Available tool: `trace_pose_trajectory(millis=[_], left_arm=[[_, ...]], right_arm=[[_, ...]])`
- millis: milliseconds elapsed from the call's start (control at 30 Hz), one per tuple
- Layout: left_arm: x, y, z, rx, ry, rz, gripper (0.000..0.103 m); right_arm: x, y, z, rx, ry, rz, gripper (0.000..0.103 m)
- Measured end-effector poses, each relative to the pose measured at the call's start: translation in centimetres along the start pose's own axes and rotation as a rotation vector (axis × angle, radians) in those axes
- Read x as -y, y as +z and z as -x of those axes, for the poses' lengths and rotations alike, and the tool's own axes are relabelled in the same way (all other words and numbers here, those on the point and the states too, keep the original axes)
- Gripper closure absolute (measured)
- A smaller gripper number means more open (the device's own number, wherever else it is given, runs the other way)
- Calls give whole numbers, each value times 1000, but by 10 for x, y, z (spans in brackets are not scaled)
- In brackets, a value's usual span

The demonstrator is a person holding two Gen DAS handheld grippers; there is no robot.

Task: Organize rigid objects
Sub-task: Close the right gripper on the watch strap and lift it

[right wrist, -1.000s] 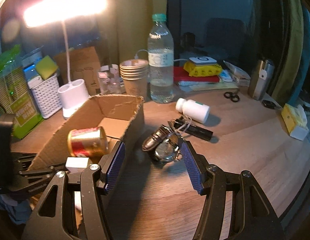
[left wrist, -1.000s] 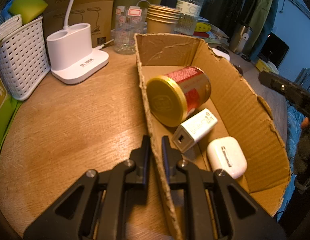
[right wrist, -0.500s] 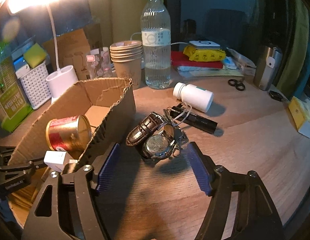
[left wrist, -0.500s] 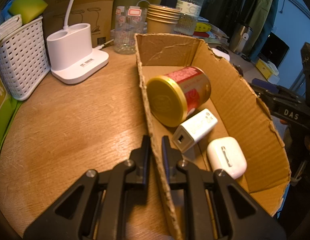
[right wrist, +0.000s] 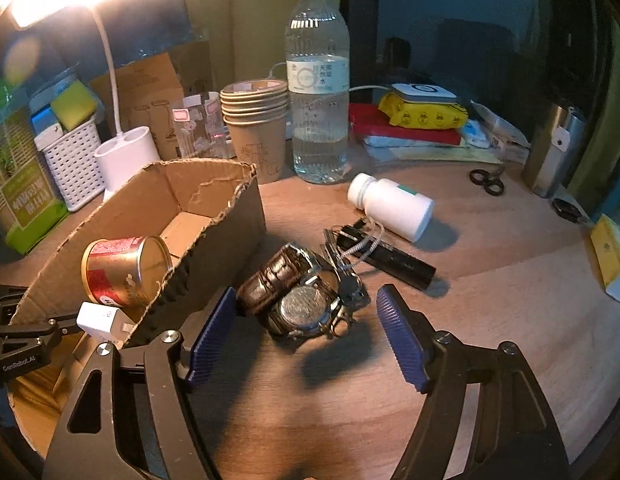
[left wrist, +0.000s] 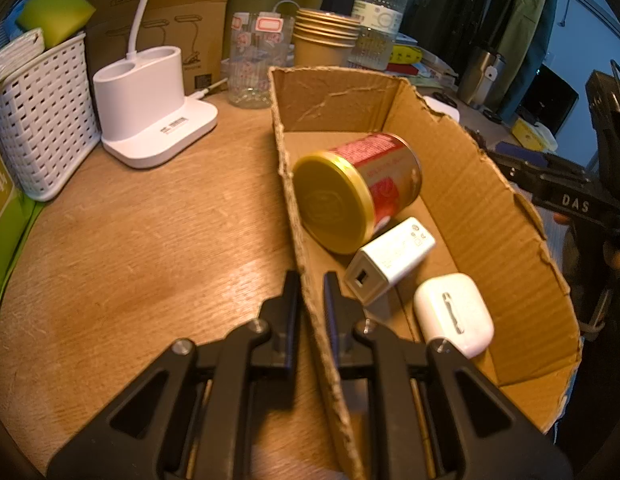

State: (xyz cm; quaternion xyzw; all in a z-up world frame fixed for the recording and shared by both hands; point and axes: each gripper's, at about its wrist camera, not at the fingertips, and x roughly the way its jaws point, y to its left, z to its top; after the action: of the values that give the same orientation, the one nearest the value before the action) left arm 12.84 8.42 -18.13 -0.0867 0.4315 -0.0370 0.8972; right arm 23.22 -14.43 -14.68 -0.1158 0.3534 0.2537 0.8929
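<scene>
My left gripper [left wrist: 310,280] is shut on the near side wall of the cardboard box [left wrist: 490,208]. Inside the box lie a red and gold can [left wrist: 350,188], a white charger [left wrist: 390,260] and a white earbud case [left wrist: 454,312]. My right gripper [right wrist: 305,300] hovers low over the wooden table with its jaws opening. A brown-strapped watch [right wrist: 297,296] lies just ahead between the blue pads [right wrist: 209,340], untouched. Keys [right wrist: 346,276], a black flashlight [right wrist: 398,260] and a white pill bottle [right wrist: 390,206] lie beyond it.
A water bottle [right wrist: 318,92], stacked paper cups [right wrist: 253,120], a white lamp base [left wrist: 149,104] and a white basket [left wrist: 41,112] line the back. Scissors [right wrist: 486,182], a metal flask [right wrist: 554,156] and a yellow box [right wrist: 610,256] stand at the right.
The right gripper has moved forward and down toward the watch, and its jaws have spread wider. The left gripper keeps its hold on the box wall, unmoved.
</scene>
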Motion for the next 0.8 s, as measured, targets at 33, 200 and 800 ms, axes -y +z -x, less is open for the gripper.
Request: trace_pose_trajectory(millis=[33,200,800], left_arm=[[0,0,0,0,0,0,90],[0,0,0,0,0,0,90],[0,0,0,0,0,0,90]], right_arm=[[0,1,-1,2,6,4,27],[2,11,-13,-7,25,24,27],[-4,9,-31,-27,60,38,44]])
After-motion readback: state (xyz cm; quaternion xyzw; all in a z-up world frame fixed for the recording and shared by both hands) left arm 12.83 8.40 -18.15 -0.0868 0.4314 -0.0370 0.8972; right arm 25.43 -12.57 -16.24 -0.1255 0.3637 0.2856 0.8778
